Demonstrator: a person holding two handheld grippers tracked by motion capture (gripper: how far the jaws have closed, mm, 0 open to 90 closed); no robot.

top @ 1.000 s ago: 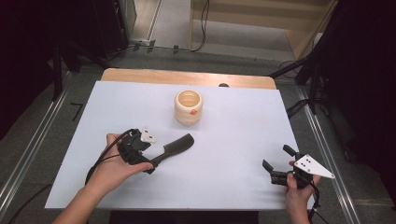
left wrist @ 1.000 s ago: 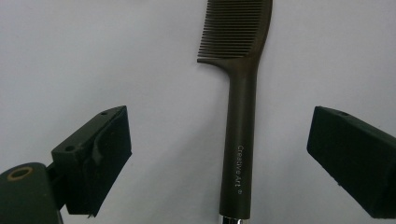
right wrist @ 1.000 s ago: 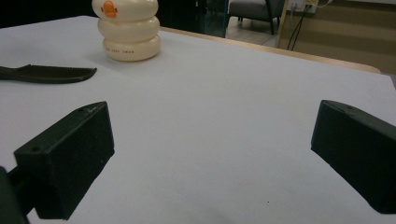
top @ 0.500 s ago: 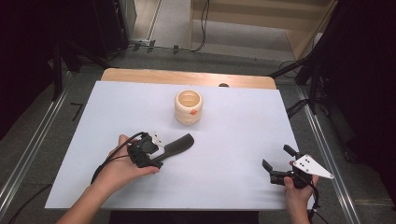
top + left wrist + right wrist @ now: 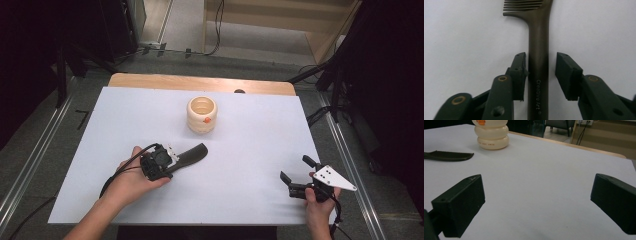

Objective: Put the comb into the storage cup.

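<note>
Near the tabletop's front left, the left gripper (image 5: 540, 75) had just been closing around the comb (image 5: 537, 50); one pad touched its handle, the other stood just off. Right gripper (image 5: 300, 182) rested spread. A lift looked imminent.

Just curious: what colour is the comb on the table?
Dark brown comb, clearest in the left gripper view.
</note>
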